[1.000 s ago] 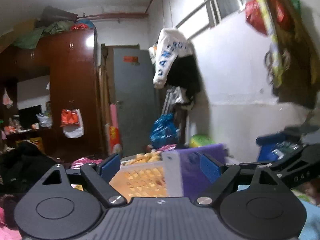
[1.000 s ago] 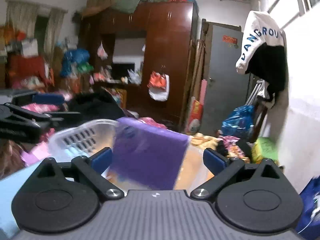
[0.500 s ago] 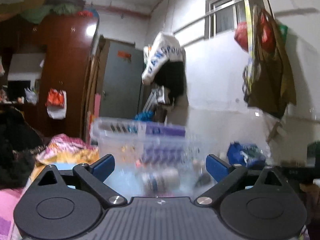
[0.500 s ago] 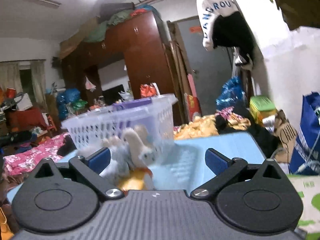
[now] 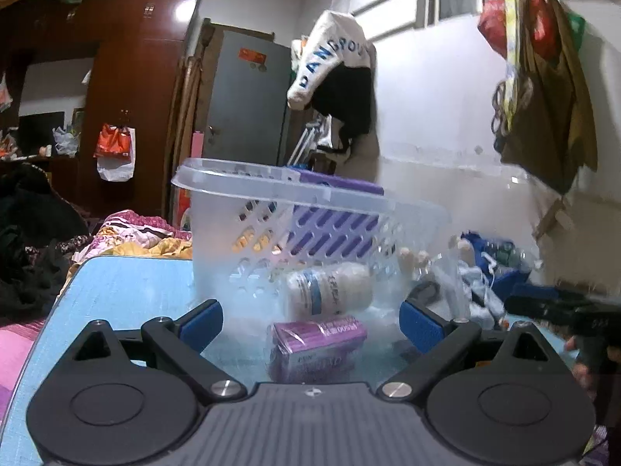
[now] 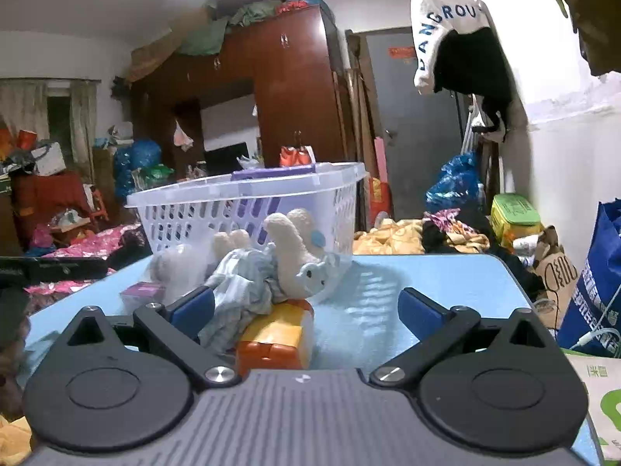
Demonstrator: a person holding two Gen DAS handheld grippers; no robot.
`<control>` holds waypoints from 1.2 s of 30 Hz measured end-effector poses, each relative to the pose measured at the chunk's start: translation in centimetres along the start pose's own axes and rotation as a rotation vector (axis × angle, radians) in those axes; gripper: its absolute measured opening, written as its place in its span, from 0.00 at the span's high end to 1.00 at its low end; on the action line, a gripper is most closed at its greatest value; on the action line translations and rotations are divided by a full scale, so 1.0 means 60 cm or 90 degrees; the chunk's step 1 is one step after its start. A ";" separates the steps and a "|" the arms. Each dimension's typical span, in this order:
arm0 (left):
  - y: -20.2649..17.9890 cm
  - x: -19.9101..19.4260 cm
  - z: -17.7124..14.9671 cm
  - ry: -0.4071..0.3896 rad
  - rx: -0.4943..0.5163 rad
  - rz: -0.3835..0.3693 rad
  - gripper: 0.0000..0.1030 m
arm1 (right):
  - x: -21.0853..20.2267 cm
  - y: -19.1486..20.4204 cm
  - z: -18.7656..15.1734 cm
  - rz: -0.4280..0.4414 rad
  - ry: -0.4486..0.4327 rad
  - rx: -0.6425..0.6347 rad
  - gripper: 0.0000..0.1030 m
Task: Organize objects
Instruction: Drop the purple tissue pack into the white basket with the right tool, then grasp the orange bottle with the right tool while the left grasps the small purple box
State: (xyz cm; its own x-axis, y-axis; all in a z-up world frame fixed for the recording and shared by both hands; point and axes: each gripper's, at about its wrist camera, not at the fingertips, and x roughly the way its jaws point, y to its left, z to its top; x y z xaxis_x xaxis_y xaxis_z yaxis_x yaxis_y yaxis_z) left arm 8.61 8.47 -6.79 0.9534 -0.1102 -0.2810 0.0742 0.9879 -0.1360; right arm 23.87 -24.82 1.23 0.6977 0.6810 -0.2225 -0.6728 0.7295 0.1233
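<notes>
Two handheld grippers are facing a light blue table (image 6: 427, 279) in a cluttered bedroom, and sorting is only just beginning. The left gripper (image 5: 310, 316), at the bottom centre of its view, is standing spread wide with nothing pinched. Just ahead of it, low in the frame, a purple box (image 5: 316, 343) is lying on the table, with a white bottle (image 5: 330, 289) on its side right behind it. The right gripper (image 6: 306, 310) is also standing spread and empty; between its fingers an orange-and-yellow toy block (image 6: 275, 334) is resting, partly under a plush rabbit (image 6: 271, 260). A clear plastic basket (image 6: 248, 209) is sitting mid-frame behind these items, a purple panel (image 5: 333, 217) already leaning inside it. The next move likely calls for closing on one item and lifting it over the basket rim. The rabbit's cloth is crowding the block, so a clean pinch may be awkward.
</notes>
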 end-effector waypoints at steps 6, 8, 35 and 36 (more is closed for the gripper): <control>-0.016 0.005 -0.003 0.018 0.022 0.011 0.04 | -0.013 -0.003 0.000 0.043 -0.016 0.006 0.00; -0.017 0.007 -0.003 0.022 0.017 0.011 0.04 | -0.012 -0.007 0.001 0.055 -0.006 0.020 0.00; -0.039 0.108 0.003 0.212 -0.019 0.078 0.04 | 0.034 0.031 -0.020 0.013 0.145 -0.070 0.55; -0.040 0.109 0.004 0.211 -0.023 0.080 0.04 | 0.034 0.029 -0.021 0.014 0.145 -0.067 0.55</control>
State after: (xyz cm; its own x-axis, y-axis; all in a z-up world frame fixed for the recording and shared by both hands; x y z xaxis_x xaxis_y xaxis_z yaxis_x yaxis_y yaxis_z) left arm 14.75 5.40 -8.11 0.8072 -0.0237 -0.5897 -0.0536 0.9921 -0.1133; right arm 23.81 -22.26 -0.21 0.6172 0.6557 -0.4349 -0.7174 0.6960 0.0313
